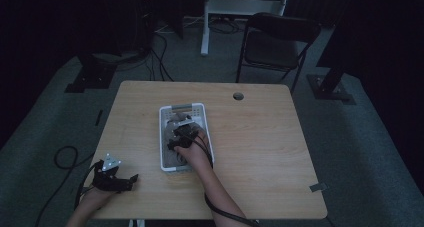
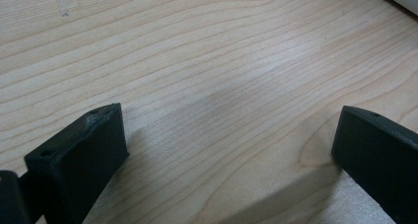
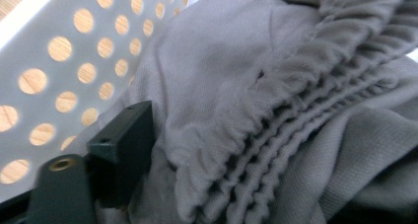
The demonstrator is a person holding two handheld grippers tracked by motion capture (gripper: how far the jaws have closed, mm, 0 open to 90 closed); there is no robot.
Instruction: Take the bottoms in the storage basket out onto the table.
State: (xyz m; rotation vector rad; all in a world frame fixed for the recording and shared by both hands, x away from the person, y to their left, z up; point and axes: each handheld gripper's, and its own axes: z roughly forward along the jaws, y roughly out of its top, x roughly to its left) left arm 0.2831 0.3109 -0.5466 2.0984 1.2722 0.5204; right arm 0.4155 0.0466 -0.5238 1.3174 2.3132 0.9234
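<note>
Right claw (image 1: pixel 181 135): in my right hand (image 1: pixel 194 152), reaching down into the basket near the middle of the table. From above it sits over the grey cloth, pointing away from me.
Right claw, state: one black jaw shows at lower left of the right gripper view, pressed against the cloth; the other jaw is hidden under folds. I cannot tell whether it is wide, narrow or gripping.
Cloth (image 3: pixel 256 100): grey, soft, with a gathered, ribbed elastic band running diagonally just beside my visible jaw. It is bunched up and lies inside the basket, touching its wall.
Basket (image 1: pixel 163 137): white plastic, rectangular, with round holes in its wall (image 3: pixel 59 51); wood shows through the holes. Its handle end points away from me.
Left claw (image 1: pixel 131 178): in my left hand (image 1: pixel 97 194), low at the near left corner of the table, well apart from the basket, with a grey three-cornered plate on top.
Left claw, state: wide apart, nothing between the jaws; bare wood grain lies between them in the left gripper view.
Table (image 1: pixel 260 137): light wood, with a small round hole near the far edge.
Beyond: a dark folding chair (image 1: pixel 277 42) behind the table, on grey carpet, in a dim room.
</note>
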